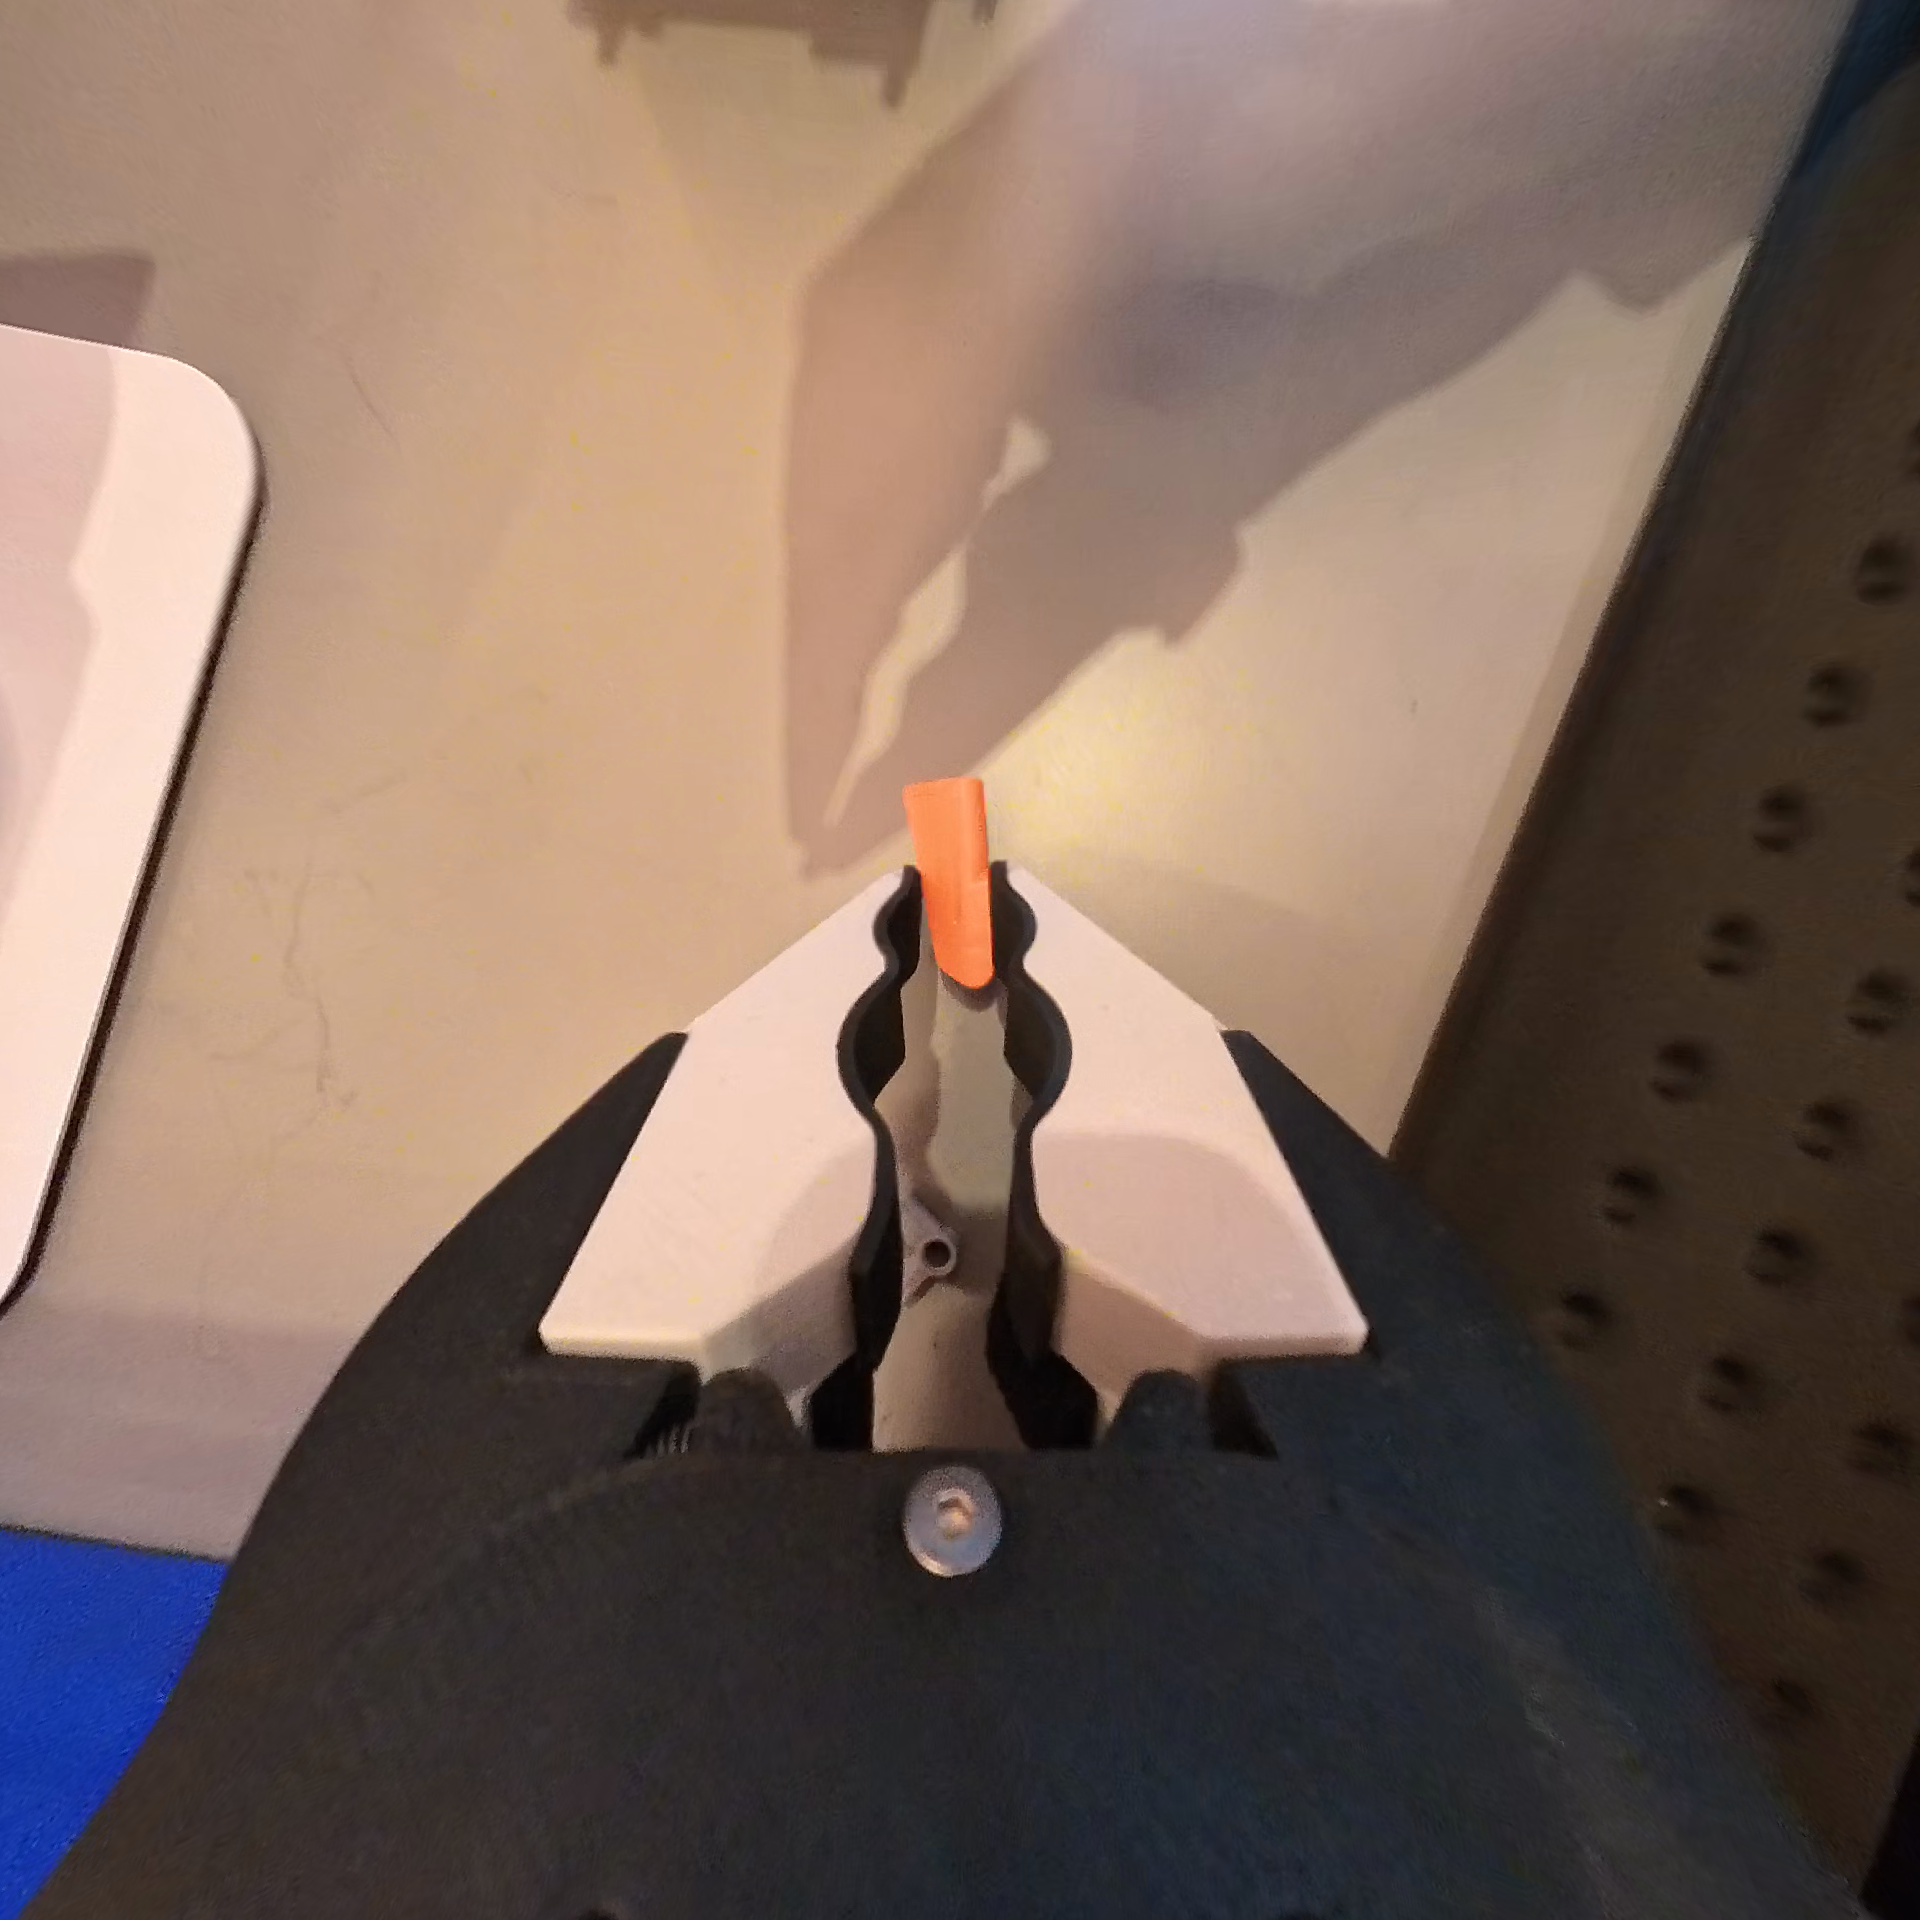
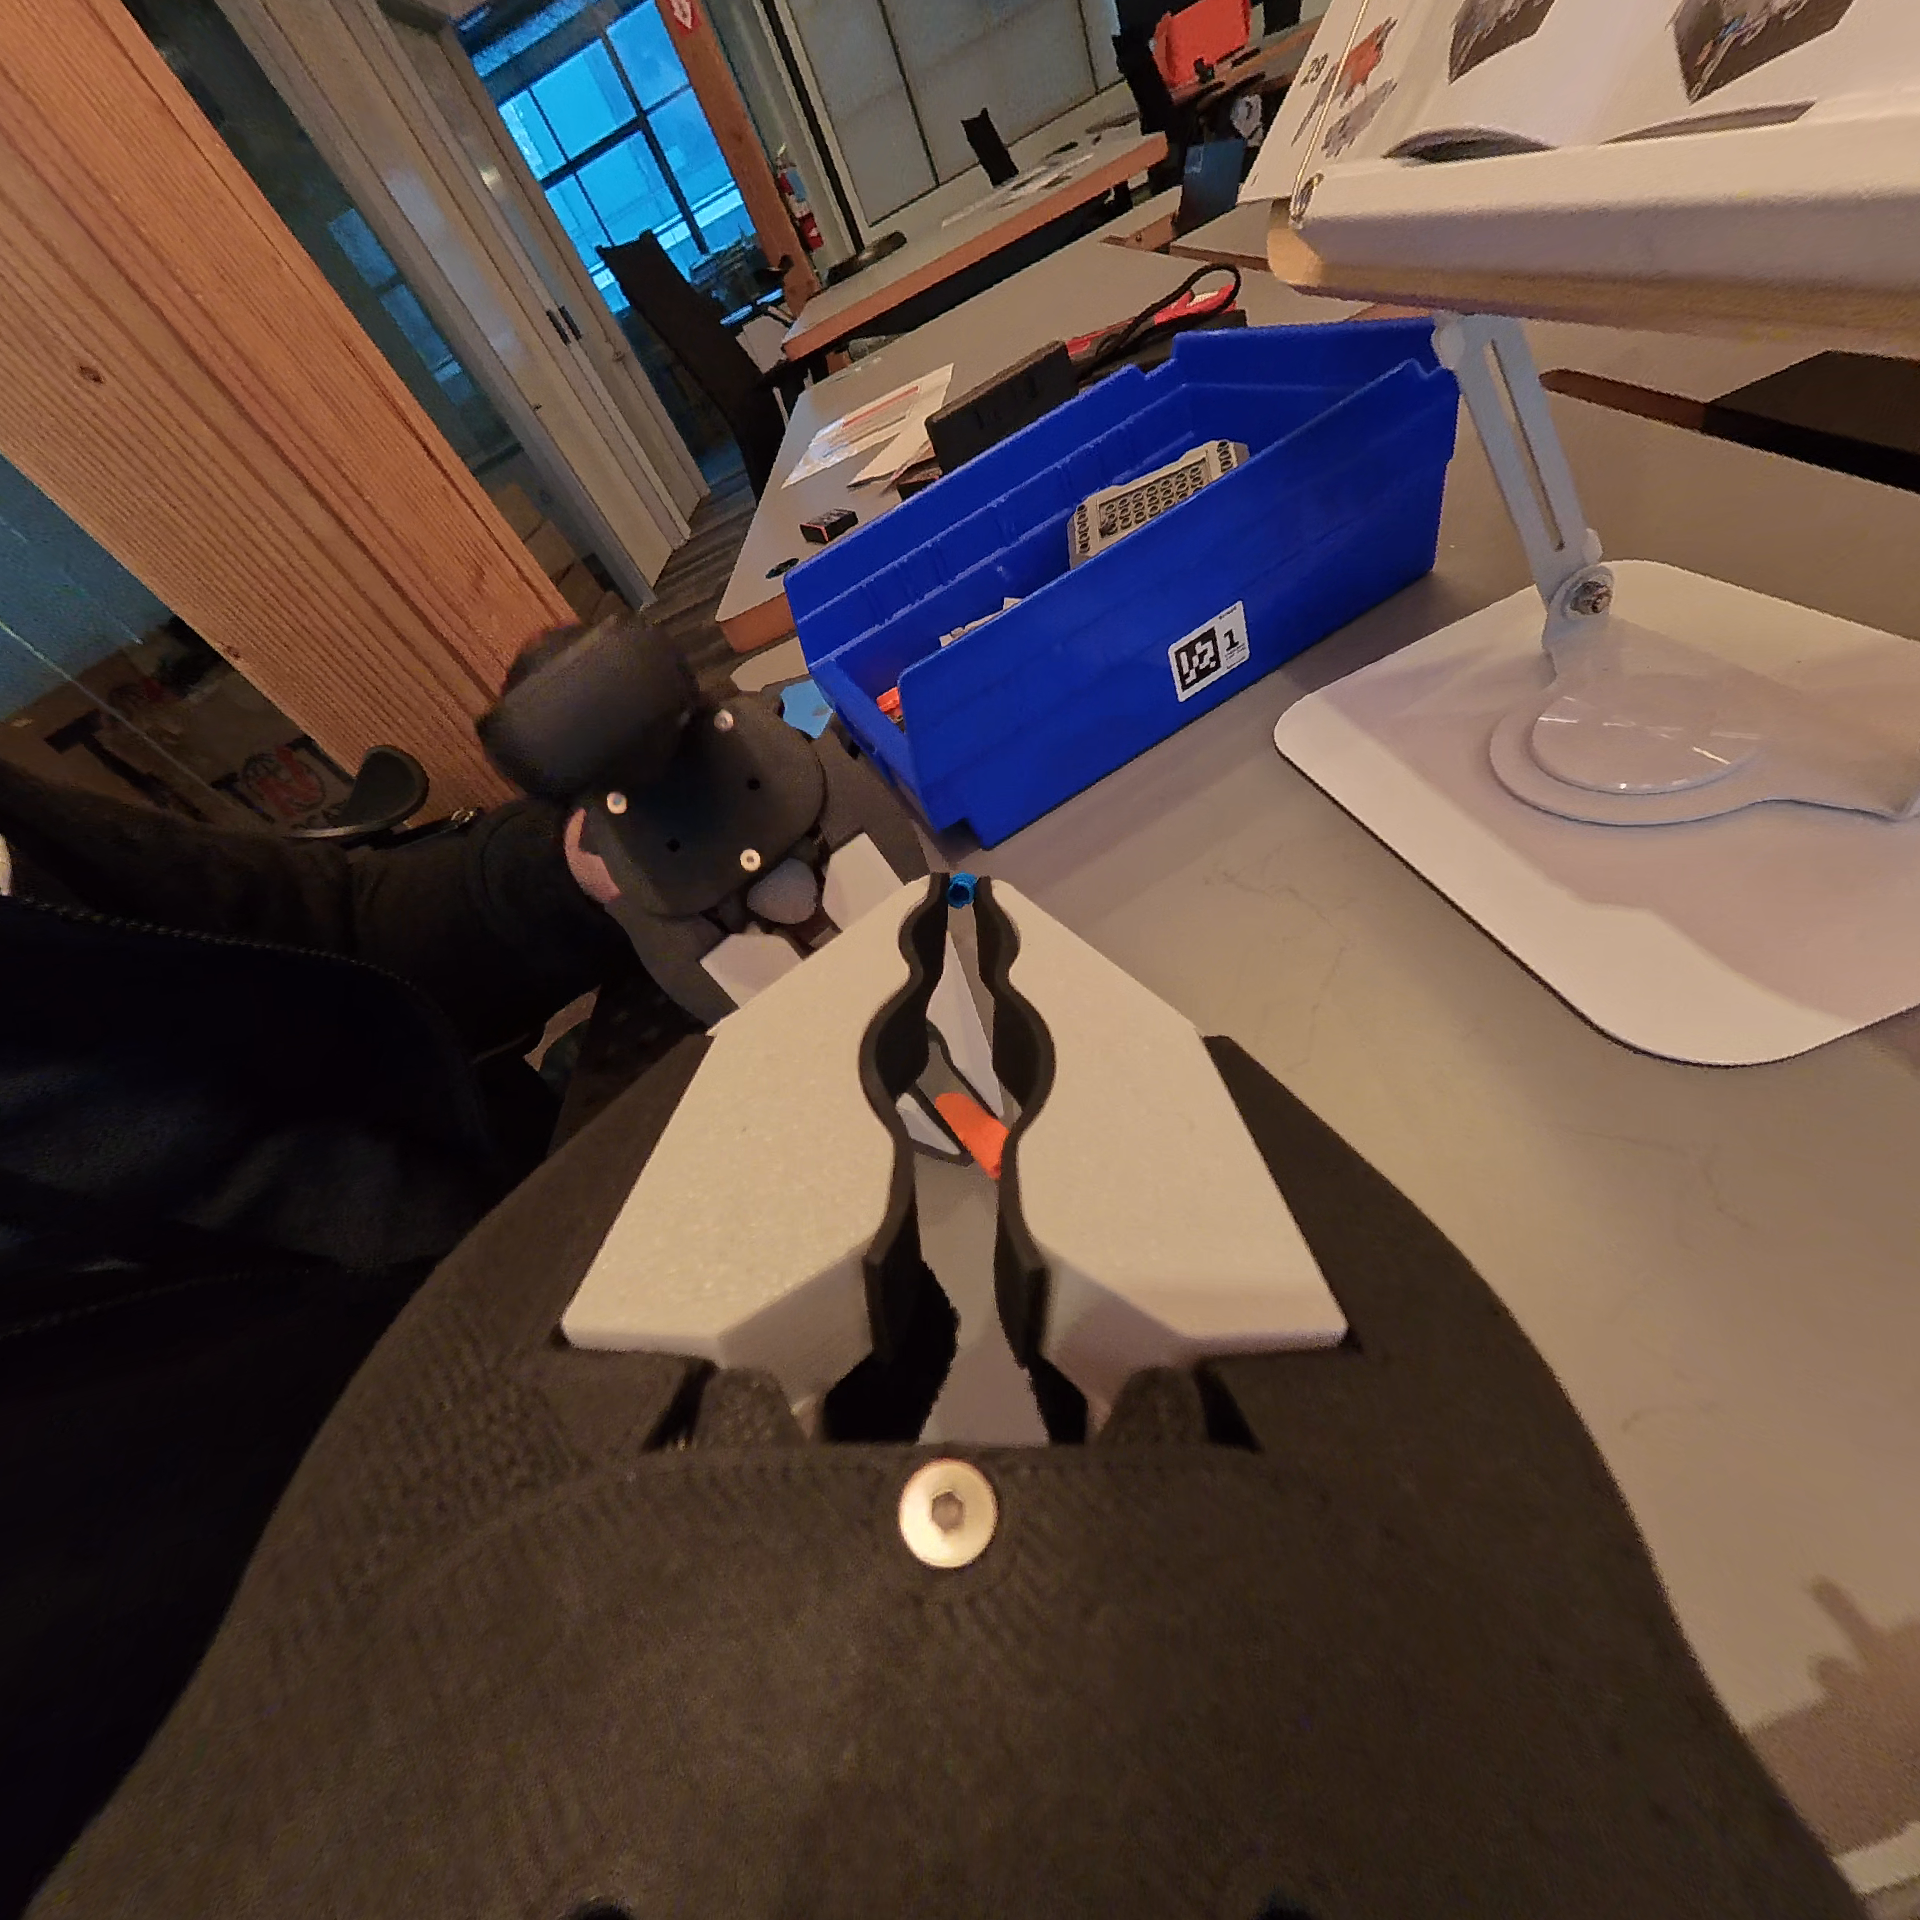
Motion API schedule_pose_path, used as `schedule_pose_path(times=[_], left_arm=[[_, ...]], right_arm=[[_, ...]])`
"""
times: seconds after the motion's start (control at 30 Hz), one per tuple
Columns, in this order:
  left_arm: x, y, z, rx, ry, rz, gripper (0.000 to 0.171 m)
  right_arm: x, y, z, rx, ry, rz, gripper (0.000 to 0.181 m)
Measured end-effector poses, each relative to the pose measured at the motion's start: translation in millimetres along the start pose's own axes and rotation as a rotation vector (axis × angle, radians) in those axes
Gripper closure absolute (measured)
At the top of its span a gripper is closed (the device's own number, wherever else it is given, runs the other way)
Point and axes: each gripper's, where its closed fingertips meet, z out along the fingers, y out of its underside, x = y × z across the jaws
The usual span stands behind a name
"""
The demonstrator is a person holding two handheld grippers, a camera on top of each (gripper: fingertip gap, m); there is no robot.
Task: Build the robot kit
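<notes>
Between the tips of the left gripper (image 1: 951,883) a small orange piece (image 1: 951,883) is clamped above the grey table (image 1: 520,727); a tiny blue pin (image 2: 958,890) is pinched by the right gripper (image 2: 961,894), near the blue bin (image 2: 1091,675).

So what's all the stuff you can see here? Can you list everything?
orange piece: 1, orange, pinched at the left gripper's tips
blue pin: 1, blue, pinched at the right gripper's tips
bin: 1, blue, on the table, behind the grippers
grey plate: 1, grey, holed, inside the bin
stand: 1, white, right of the bin, holding an open booklet
table: 1, grey, under everything
pegboard: 1, dark, right edge of left view
left gripper: 1, black and white, jaws closed on the orange piece
right gripper: 1, black and white, jaws closed on the blue pin
</notes>
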Motion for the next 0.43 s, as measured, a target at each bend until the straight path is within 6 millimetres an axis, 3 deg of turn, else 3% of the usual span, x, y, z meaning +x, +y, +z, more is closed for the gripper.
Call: schedule_pose_path(times=[0.1, 0.17, 0.23, 0.3, 0.43], left_arm=[[-2, -31, -24, 0.238, 0.082, -0.141, 0.160], [-3, -63, -60, 0.512, 0.220, -0.270, 0.160], [-10, -90, -110, 0.828, 0.401, -0.398, 0.160], [-21, -101, -150, 1.058, 0.510, -0.479, 0.160], [-30, -105, -183, 1.260, 0.606, -0.524, 0.160]], right_arm=[[0, -7, -4, 0.035, 0.013, -0.011, 0.179], [-1, -14, -9, 0.071, 0.014, -0.016, 0.179], [-2, -20, -14, 0.108, 0.011, -0.018, 0.179], [-4, -26, -18, 0.138, 0.003, -0.022, 0.179], [-7, -29, -21, 0.155, -0.007, -0.023, 0.178]])
